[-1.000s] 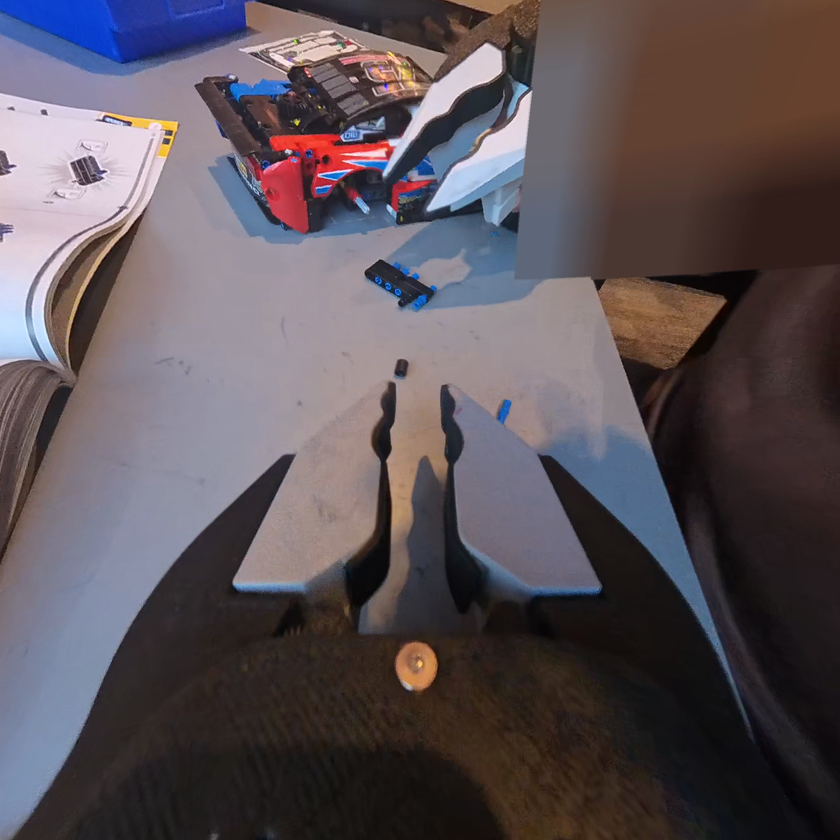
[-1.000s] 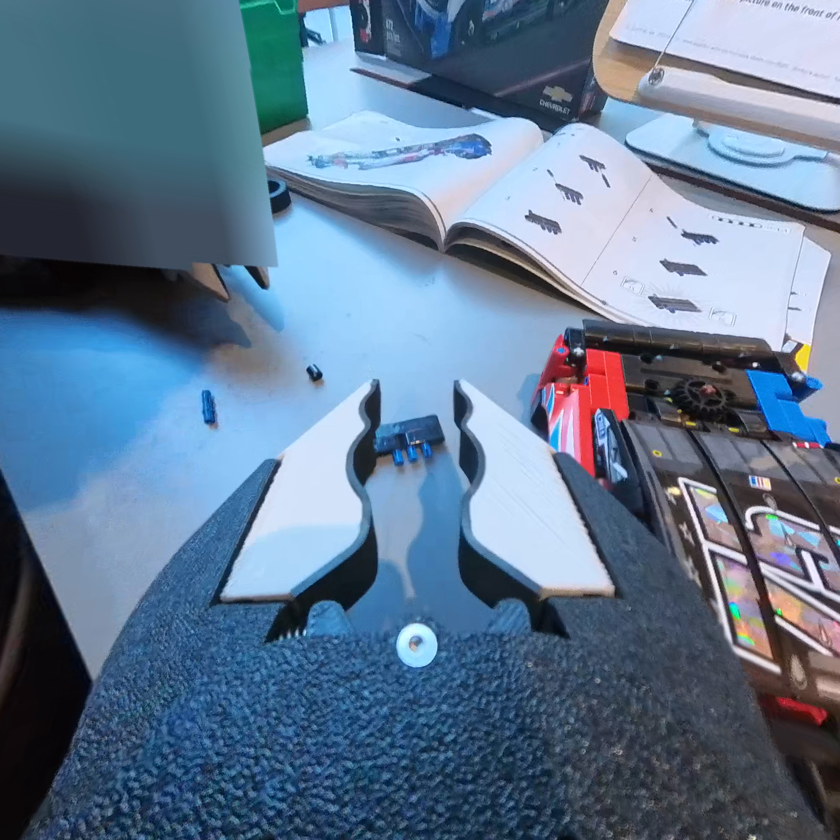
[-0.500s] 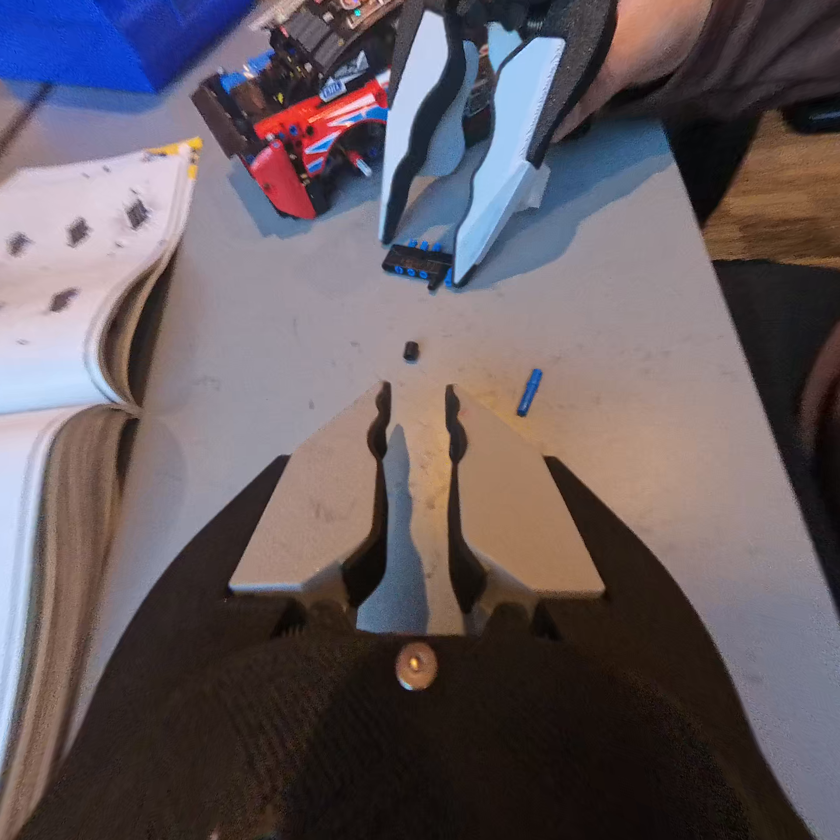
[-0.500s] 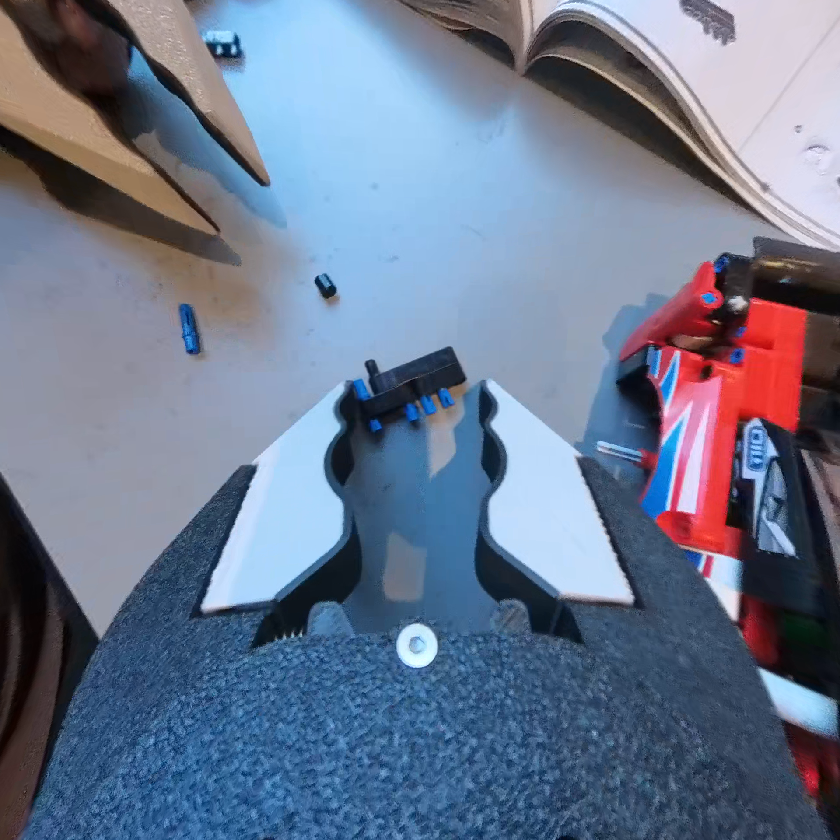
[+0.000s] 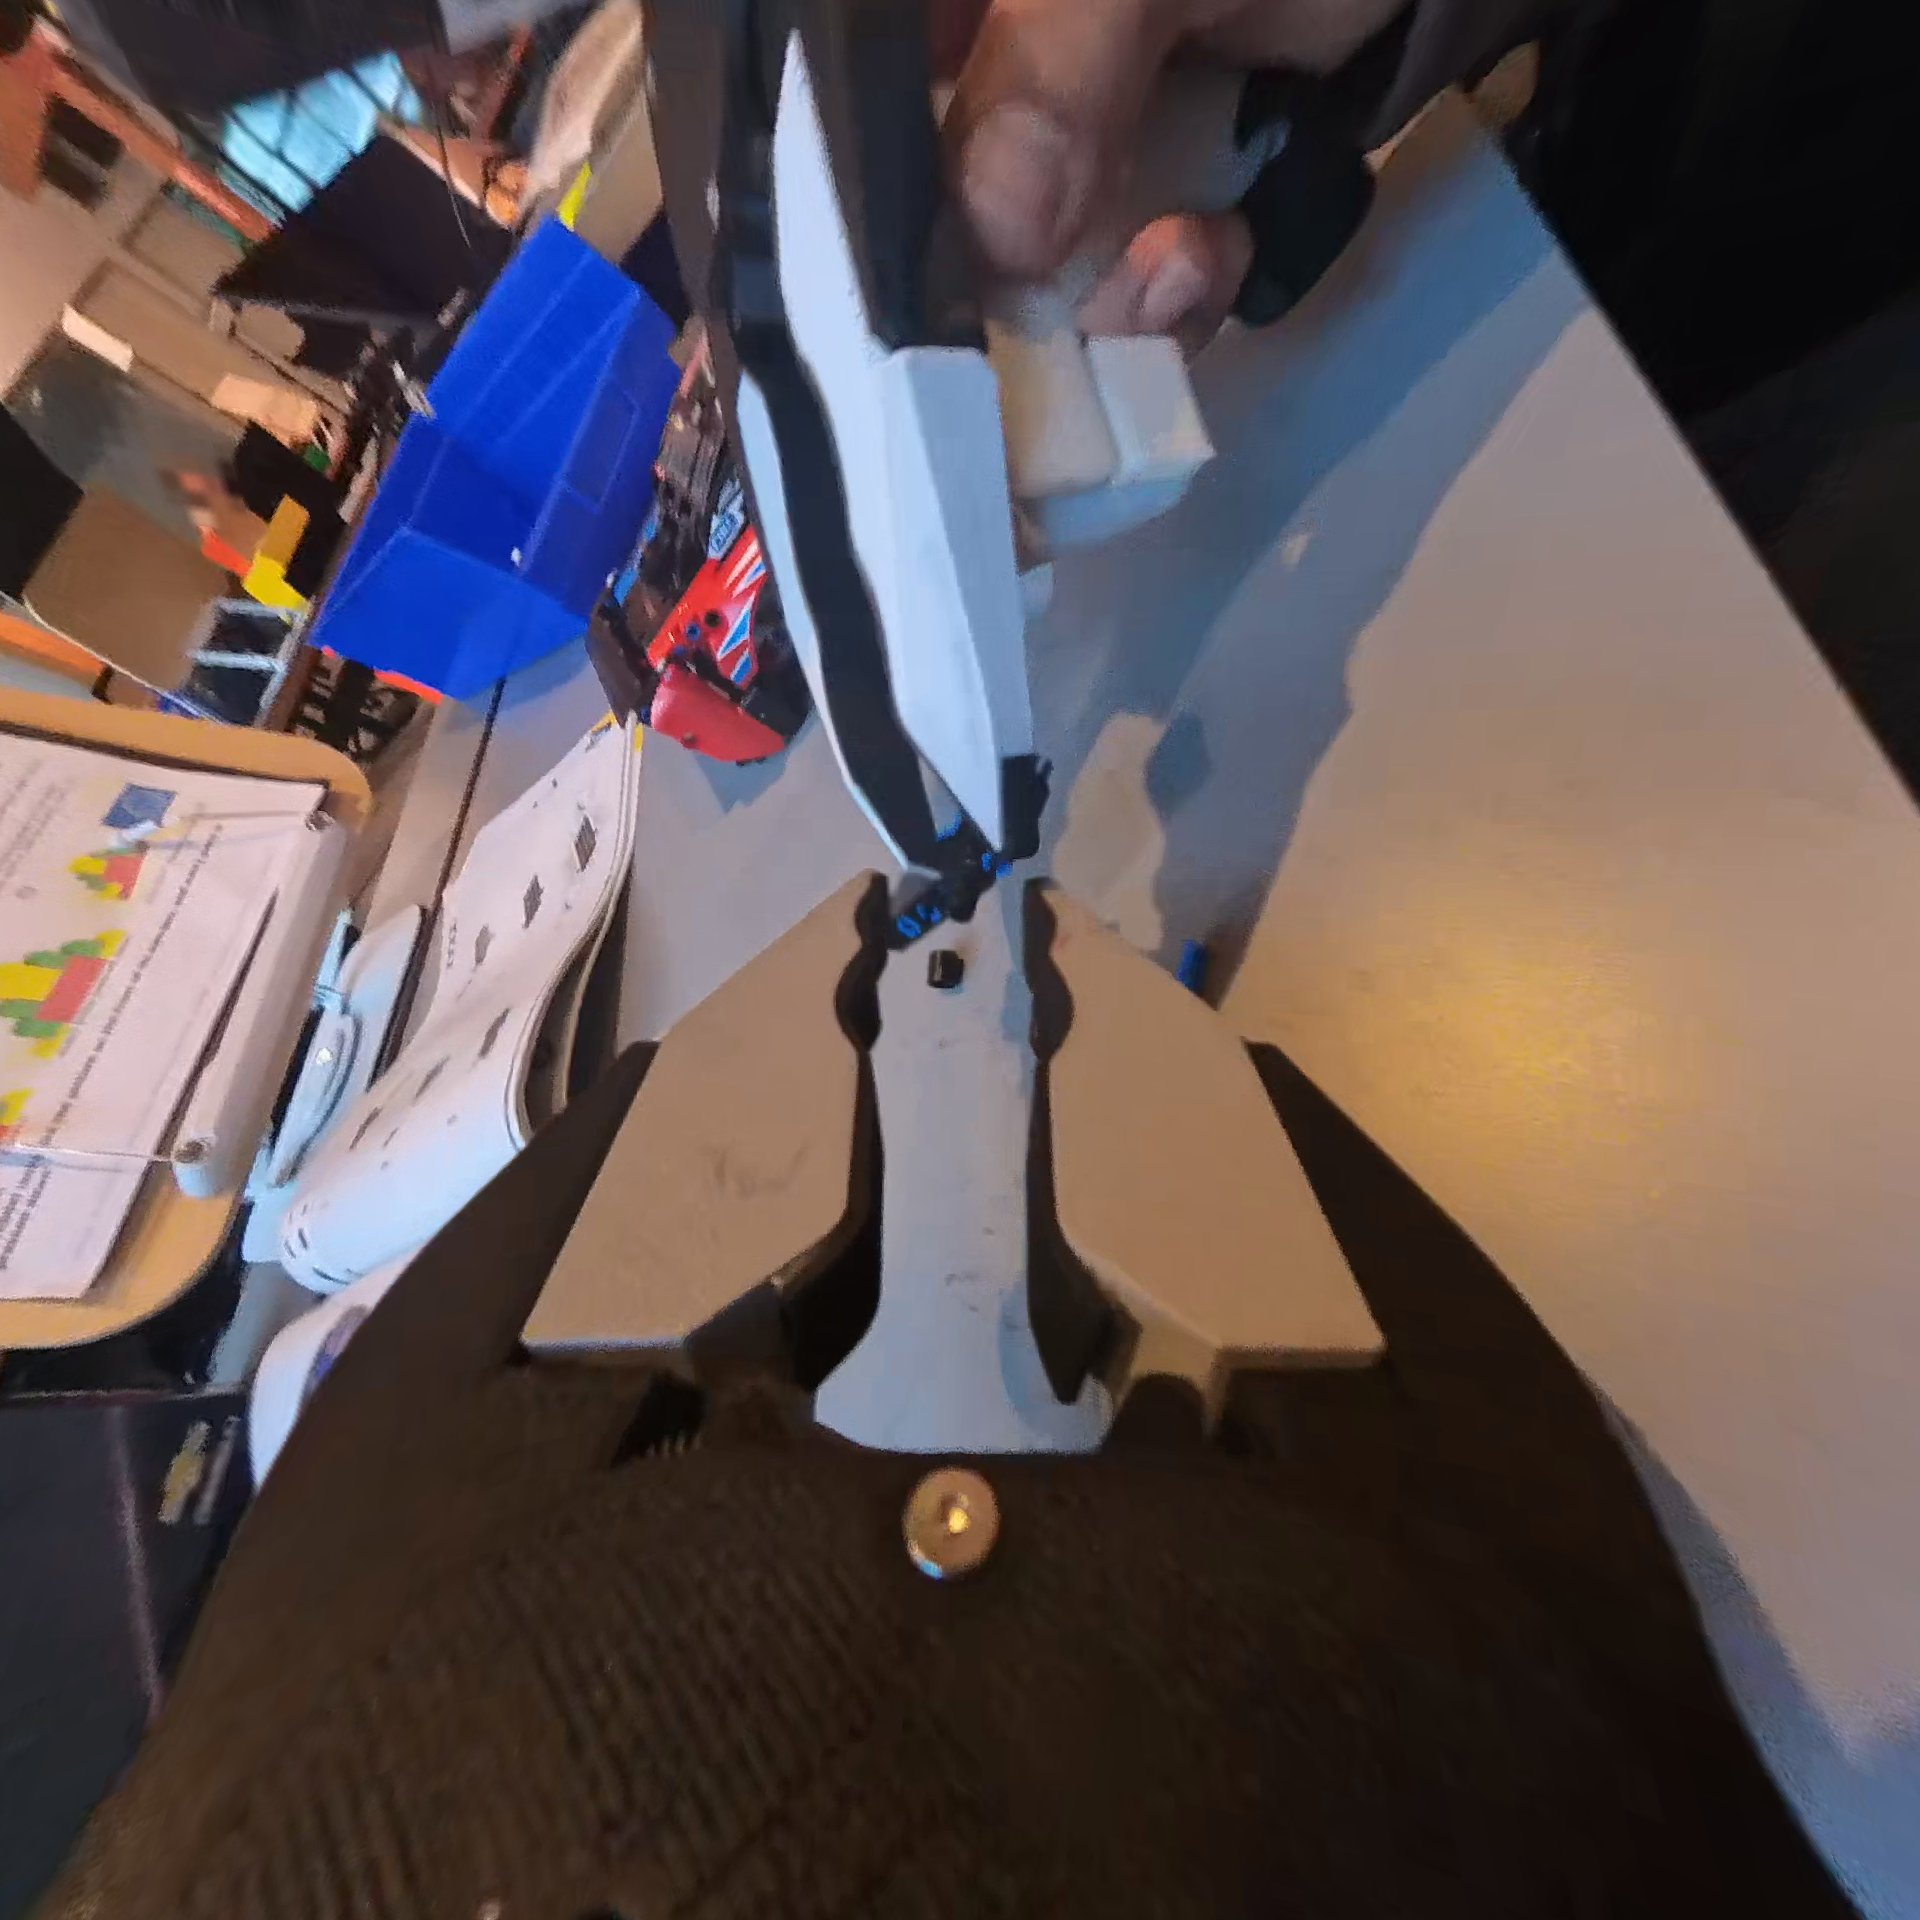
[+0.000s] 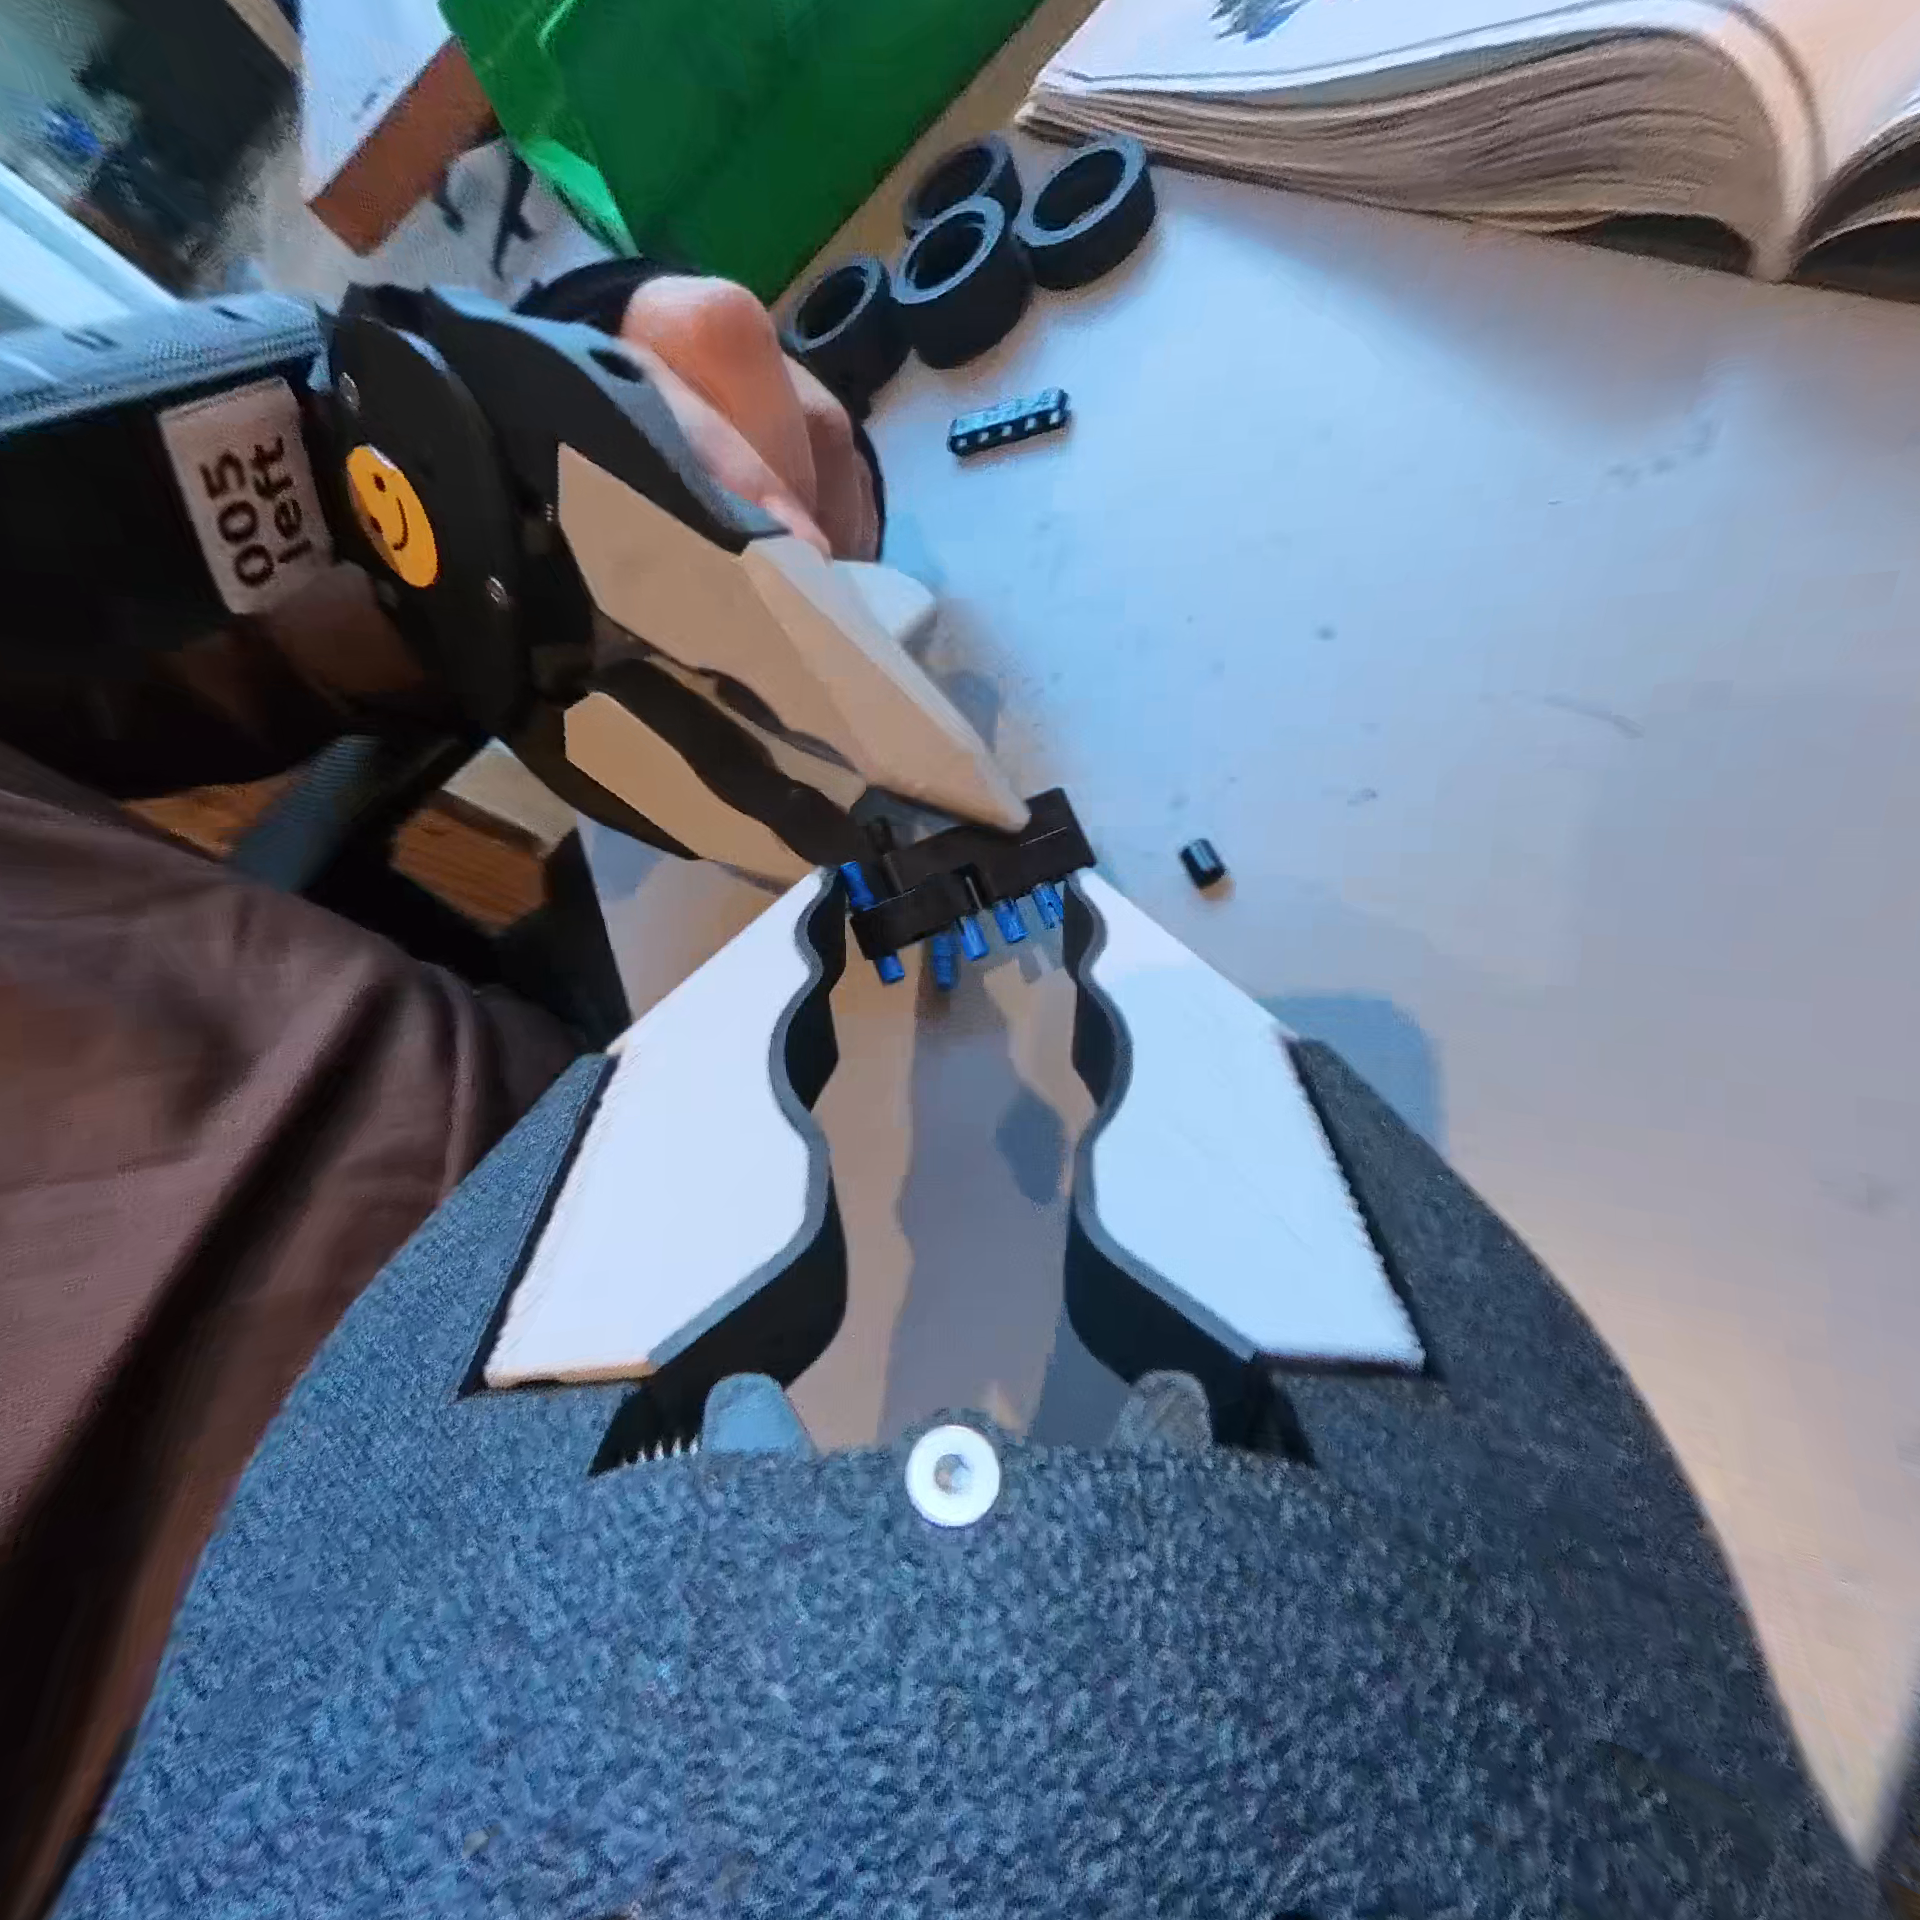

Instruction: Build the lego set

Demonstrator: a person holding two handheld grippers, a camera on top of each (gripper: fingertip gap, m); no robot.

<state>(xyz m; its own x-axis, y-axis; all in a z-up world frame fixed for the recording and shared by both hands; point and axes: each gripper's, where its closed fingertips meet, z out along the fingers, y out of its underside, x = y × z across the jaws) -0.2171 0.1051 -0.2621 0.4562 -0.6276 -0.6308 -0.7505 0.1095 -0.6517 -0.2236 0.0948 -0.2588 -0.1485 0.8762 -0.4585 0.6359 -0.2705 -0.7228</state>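
Right gripper (image 6: 956,914) clamped on the black piece with blue pins (image 6: 966,883), up off the grey table (image 6: 1455,623). Left gripper (image 5: 951,899) part-open, tips right at that piece. Small black bush (image 6: 1202,862) nearby. Red car (image 5: 717,665) sitting farther back.

Matt grey table top (image 6: 1455,644), smooth, faintly scuffed. Black plastic beam with blue pins (image 6: 971,883), slight sheen. Black rubber-looking tyre rings (image 6: 977,260), matt. Thick open paper booklet (image 6: 1455,114). Glossy blue plastic bin (image 5: 499,520).
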